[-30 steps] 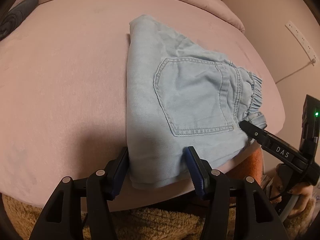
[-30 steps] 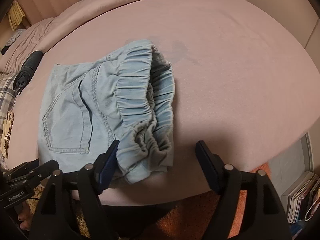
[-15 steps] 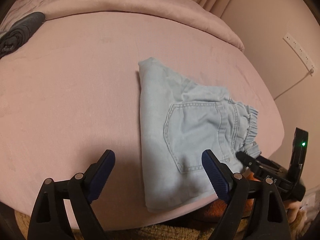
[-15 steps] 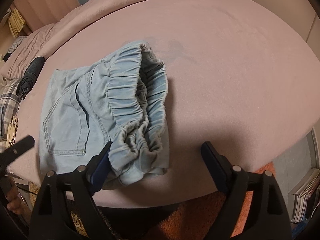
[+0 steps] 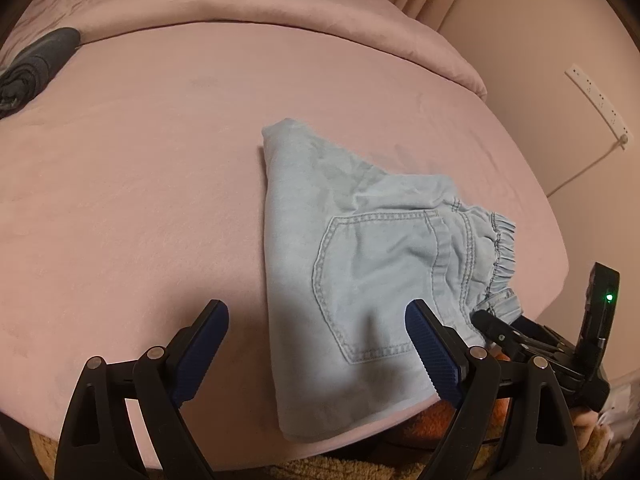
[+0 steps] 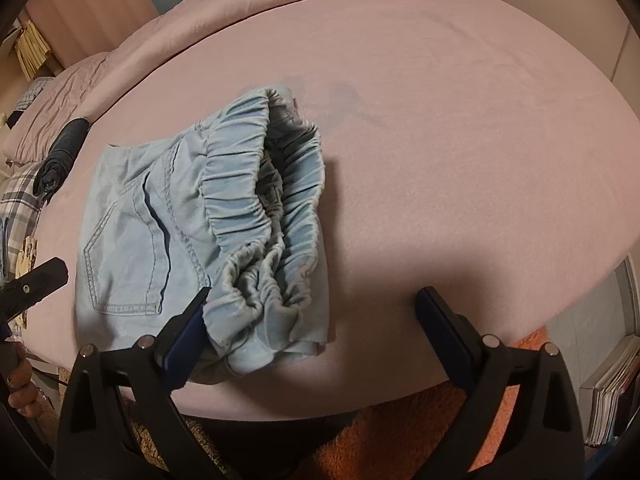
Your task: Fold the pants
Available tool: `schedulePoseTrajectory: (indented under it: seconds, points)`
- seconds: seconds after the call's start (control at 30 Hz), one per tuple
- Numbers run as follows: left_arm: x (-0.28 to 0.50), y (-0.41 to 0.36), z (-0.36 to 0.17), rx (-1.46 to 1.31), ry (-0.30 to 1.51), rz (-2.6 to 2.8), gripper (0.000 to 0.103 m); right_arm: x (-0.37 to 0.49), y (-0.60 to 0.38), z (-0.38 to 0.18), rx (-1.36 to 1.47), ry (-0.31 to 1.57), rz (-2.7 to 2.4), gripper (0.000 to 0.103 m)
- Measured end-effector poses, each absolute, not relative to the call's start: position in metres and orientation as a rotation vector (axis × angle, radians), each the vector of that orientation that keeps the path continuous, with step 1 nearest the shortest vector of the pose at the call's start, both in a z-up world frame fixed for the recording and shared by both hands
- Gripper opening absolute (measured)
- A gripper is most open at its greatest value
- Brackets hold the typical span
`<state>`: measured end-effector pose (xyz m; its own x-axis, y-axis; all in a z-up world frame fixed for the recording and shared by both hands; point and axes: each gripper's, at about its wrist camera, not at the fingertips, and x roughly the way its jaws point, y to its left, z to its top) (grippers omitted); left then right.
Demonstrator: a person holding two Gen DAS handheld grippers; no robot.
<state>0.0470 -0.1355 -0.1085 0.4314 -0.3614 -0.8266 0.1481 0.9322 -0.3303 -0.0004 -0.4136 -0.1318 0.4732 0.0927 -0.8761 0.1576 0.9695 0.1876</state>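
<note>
— On the pink bed sheet [image 5: 160,184] that fills both views, we see one pair of folded light-blue denim pants [image 5: 360,264] lying near the front edge. A rolled pink duvet [image 5: 240,4] runs along the far side, and a beige wall [image 5: 540,60] with a white power strip [image 5: 598,102] stands to the right.

— How many of each thing do we count?

— One pair of pants, showing one back pocket [image 5: 372,280] and one gathered elastic waistband [image 6: 272,208]. Two grippers. One dark rolled cloth [image 6: 60,156] at the far left of the bed. Orange carpet [image 6: 400,436] below the bed edge, and a stack of books [image 6: 612,396] at the lower right.

— And the grippers?

— Our left gripper [image 5: 316,354] stands spread wide above the bed's edge, gripping nothing; the pants' near left corner lies between its blue pads without touching them. Our right gripper [image 6: 316,336] is opening, its jaws apart, the waistband end lying between them unpressed, though the left pad looks close against the fabric.

— What can we not make out?

— The folded layers underneath are hidden. Only fingertips of one hand [image 6: 18,392] show at the frame's edge. The book titles are too small to read.
</note>
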Motion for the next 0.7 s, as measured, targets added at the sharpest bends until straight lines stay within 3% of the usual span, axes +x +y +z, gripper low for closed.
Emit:
schedulePoseTrajectory:
  seconds: [0.43, 0.7]
  points:
    - [0.073, -0.141, -0.123, -0.298, 1.108, -0.334, 0.09, 0.01, -0.442, -0.088, 0.359, 0.961, 0.064, 0.1]
    - [0.089, -0.146, -0.145, -0.319, 1.17, -0.322, 0.09, 0.034, -0.438, -0.112, 0.459, 1.051, 0.195, 0.097]
